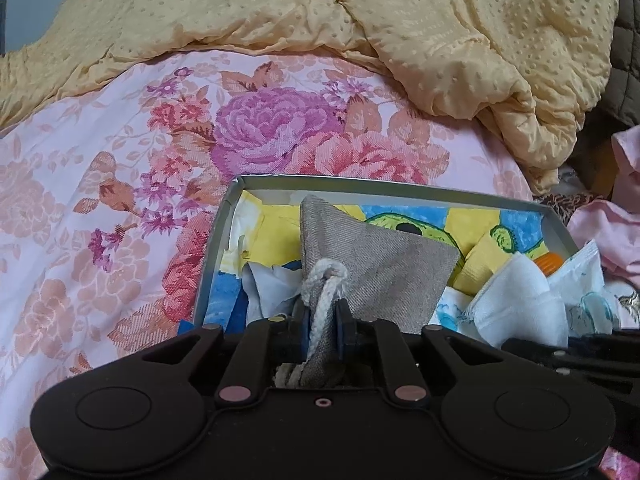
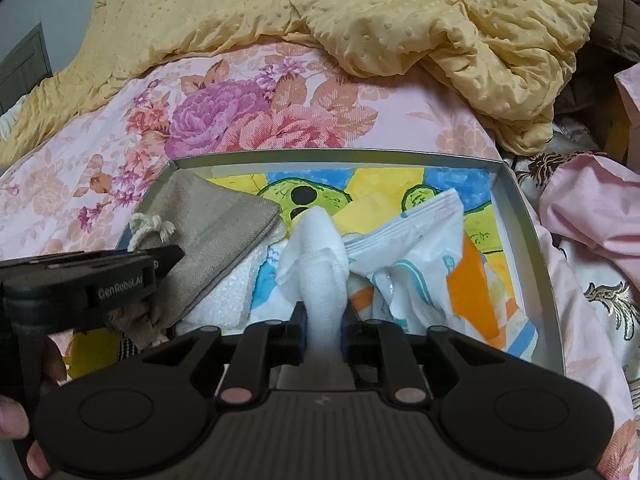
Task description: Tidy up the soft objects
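Left gripper [image 1: 322,322]: clamped on grey drawstring pouch [image 1: 372,264] at its cord end, over near-left of tray [image 1: 224,216], probably for laying flat; right gripper [image 2: 323,318]: pinched on white tissue wad [image 2: 320,248], mid-tray, beside tissue packet [image 2: 404,240]; bedsheet [image 1: 100,200] beneath.

A shallow tray [image 2: 536,248] rests on the bedsheet [image 2: 360,120]. Within it, a drawstring pouch [image 2: 216,224] lies toward 9 o'clock, a rolled cloth [image 2: 320,248] at centre, and a folded packet [image 2: 420,232] just beside the cloth toward 3 o'clock. A quilt [image 2: 400,20] is heaped beyond the tray at 12 o'clock. Loose fabric [image 2: 592,208] lies outside the tray at 3 o'clock.
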The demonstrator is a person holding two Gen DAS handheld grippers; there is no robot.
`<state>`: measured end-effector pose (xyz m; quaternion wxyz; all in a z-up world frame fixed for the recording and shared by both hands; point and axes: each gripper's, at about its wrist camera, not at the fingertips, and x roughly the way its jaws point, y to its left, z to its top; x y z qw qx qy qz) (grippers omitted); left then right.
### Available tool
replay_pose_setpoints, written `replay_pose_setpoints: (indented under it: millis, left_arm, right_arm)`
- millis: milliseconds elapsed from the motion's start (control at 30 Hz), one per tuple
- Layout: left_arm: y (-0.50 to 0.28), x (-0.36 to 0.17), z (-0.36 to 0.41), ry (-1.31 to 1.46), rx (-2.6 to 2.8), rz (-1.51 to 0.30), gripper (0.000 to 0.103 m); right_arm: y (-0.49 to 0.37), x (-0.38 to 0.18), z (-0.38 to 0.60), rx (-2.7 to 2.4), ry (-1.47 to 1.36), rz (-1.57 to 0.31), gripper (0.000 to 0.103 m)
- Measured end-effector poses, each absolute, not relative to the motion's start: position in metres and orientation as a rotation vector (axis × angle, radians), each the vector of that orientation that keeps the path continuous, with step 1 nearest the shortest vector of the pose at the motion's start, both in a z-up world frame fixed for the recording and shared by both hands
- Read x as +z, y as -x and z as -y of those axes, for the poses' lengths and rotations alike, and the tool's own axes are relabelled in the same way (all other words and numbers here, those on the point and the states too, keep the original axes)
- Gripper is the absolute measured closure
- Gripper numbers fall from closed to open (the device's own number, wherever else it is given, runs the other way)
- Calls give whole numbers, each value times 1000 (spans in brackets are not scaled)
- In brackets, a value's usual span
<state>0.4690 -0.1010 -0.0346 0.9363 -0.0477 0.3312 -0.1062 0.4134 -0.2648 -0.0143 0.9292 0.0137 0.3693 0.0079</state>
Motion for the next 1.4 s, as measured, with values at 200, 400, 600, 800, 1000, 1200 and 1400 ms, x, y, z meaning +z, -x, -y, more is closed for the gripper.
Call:
replay_pose_setpoints:
  millis: [200, 400, 600, 800, 1000, 1200, 1400]
  left_arm:
    - [-465, -30, 97, 117, -208, -655, 71]
    - [-456, -19, 94, 118, -188, -591, 37]
    - [-452, -13, 94, 102, -193, -574, 31]
    - [-442, -4, 91, 71, -178, -519, 9]
    - [-430, 7, 85, 64, -185, -486, 1]
    - [-417, 10, 82, 2, -217, -557, 1]
    - [-385, 10, 65, -9, -197, -581, 1]
  right_arm:
    - [-404, -10, 259, 31, 1, -731, 69]
    - [-394, -2, 253, 43, 36, -688, 58]
    - [-387, 3, 249, 50, 55, -669, 34]
    - [-376, 6, 241, 40, 100, -644, 10]
    - [-364, 10, 241, 43, 91, -627, 3]
    - [-340, 19, 246, 30, 54, -611, 1]
    - [-306, 29, 251, 30, 25, -592, 1]
